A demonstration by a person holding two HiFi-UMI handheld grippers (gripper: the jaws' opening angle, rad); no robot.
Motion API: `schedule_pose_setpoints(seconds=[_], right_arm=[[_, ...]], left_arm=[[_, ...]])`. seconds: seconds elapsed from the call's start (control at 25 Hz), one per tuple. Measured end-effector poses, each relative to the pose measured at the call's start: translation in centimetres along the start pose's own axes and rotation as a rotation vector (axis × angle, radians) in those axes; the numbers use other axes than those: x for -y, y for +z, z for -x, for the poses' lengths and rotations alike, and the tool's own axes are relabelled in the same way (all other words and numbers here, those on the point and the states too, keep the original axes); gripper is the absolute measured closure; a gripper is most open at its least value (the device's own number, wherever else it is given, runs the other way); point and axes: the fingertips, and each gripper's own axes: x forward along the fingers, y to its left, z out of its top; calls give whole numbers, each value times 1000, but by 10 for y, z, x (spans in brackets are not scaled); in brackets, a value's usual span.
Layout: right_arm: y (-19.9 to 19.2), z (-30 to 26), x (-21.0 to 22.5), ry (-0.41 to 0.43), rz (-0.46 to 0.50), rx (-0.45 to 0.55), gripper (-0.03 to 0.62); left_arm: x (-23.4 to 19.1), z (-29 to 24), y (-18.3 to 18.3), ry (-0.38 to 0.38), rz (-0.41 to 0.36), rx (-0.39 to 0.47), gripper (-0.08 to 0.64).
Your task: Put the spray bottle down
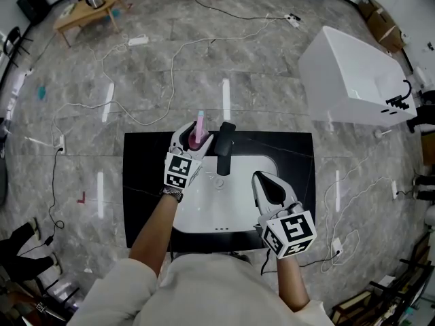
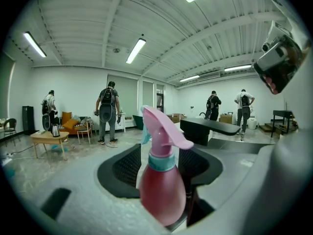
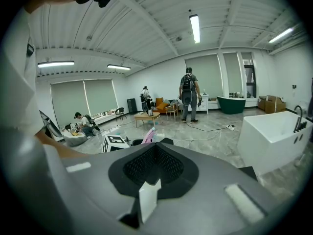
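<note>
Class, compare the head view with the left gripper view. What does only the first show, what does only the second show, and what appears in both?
Only the head view shows the right gripper, jaws together and empty, the person's forearms, and the white bathtub.

Only the left gripper view shows the ceiling with its strip lights.

Both show the pink spray bottle standing upright between the open jaws of the left gripper, and the low wooden table across the room.

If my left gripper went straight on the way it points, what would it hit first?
The pink plastic spray bottle, upright between the left gripper's open jaws, probably at once.
</note>
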Motion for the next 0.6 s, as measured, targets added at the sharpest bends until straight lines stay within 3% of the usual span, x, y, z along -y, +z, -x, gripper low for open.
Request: schedule_pose_setpoints(seconds=[0.6], right_arm=[[10,28,-12,29,39,52,586]], left_arm=[[1,54,-3,89,-30,-49,304]])
